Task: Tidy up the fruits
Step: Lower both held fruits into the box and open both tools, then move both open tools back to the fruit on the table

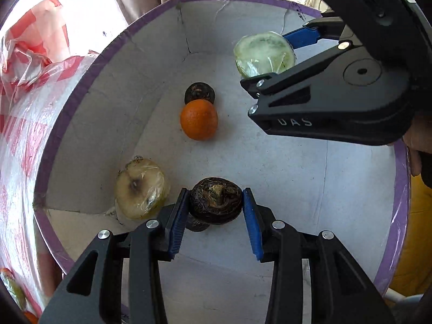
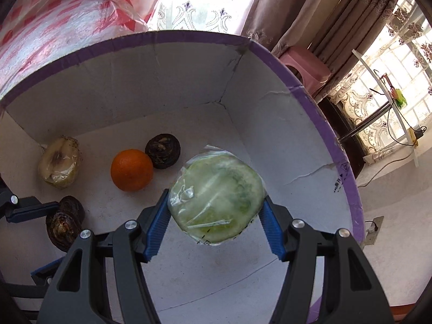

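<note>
Both grippers are inside a white cardboard box with a purple rim [image 1: 81, 86] [image 2: 310, 100]. My left gripper [image 1: 215, 216] is shut on a dark wrinkled fruit [image 1: 215, 203], also in the right wrist view [image 2: 63, 224], held over another dark fruit on the floor. My right gripper [image 2: 216, 216] is shut on a plastic-wrapped green melon half [image 2: 218, 194], seen in the left wrist view [image 1: 263, 54] above the box floor. On the floor lie an orange [image 1: 199, 120] [image 2: 131, 170], a dark fruit [image 1: 199, 91] [image 2: 162, 151] touching it, and a wrapped pale fruit half [image 1: 140, 187] [image 2: 59, 166].
A red-and-white plastic bag [image 1: 29, 67] [image 2: 67, 19] lies against the box's outside. A pink stool [image 2: 307, 67] and curtains stand beyond the box in the right wrist view. The right gripper's body [image 1: 337, 94] hangs over the box's right part.
</note>
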### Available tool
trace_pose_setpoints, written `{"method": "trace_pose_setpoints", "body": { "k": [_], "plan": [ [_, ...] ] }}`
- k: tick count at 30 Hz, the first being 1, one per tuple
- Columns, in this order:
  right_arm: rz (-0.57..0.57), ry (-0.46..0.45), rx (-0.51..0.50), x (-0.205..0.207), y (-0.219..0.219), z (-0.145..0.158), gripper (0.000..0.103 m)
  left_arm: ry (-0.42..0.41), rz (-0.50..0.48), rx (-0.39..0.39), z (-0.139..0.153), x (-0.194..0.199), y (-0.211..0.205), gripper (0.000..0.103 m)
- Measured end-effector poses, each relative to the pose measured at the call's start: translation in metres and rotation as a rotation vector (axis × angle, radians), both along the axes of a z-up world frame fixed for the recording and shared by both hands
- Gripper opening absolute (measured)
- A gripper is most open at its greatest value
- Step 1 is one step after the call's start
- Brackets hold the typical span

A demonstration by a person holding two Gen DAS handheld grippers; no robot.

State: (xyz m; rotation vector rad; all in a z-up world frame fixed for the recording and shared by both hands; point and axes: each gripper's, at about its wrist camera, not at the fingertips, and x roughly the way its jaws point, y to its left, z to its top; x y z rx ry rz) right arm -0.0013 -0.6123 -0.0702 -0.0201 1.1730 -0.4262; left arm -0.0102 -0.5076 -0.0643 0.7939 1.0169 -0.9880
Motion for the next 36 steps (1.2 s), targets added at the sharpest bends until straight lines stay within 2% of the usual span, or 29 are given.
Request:
{"method": "trace_pose_setpoints", "body": {
  "k": [7,20,25,30,33,35,36],
  "plan": [
    [-0.007,0.083,0.010,0.007,-0.003,-0.014,0.063,0.043,0.002,0.038,-0.009,0.000,-0.003,0.038],
    [0.042,0.198,-0.006,0.018,0.001,-0.035,0.064,0.112,0.010,0.023,-0.016,0.004,-0.004,0.038],
    [0.039,0.187,-0.014,0.018,0.003,-0.034,0.077,0.123,0.009,0.006,-0.017,0.019,0.000,0.043],
    [0.040,0.188,-0.016,0.017,0.006,-0.035,0.078,0.125,0.012,-0.024,-0.012,0.024,0.006,0.058],
    [0.038,0.175,-0.012,0.016,0.008,-0.032,0.082,0.129,0.012,-0.049,-0.007,0.026,0.010,0.070],
    [0.037,0.159,-0.014,0.015,0.005,-0.028,0.086,0.123,0.015,-0.072,-0.003,0.028,0.013,0.084],
    [0.036,0.148,-0.019,0.014,0.006,-0.027,0.089,0.112,0.017,-0.086,0.000,0.029,0.015,0.088]
  ]
}}
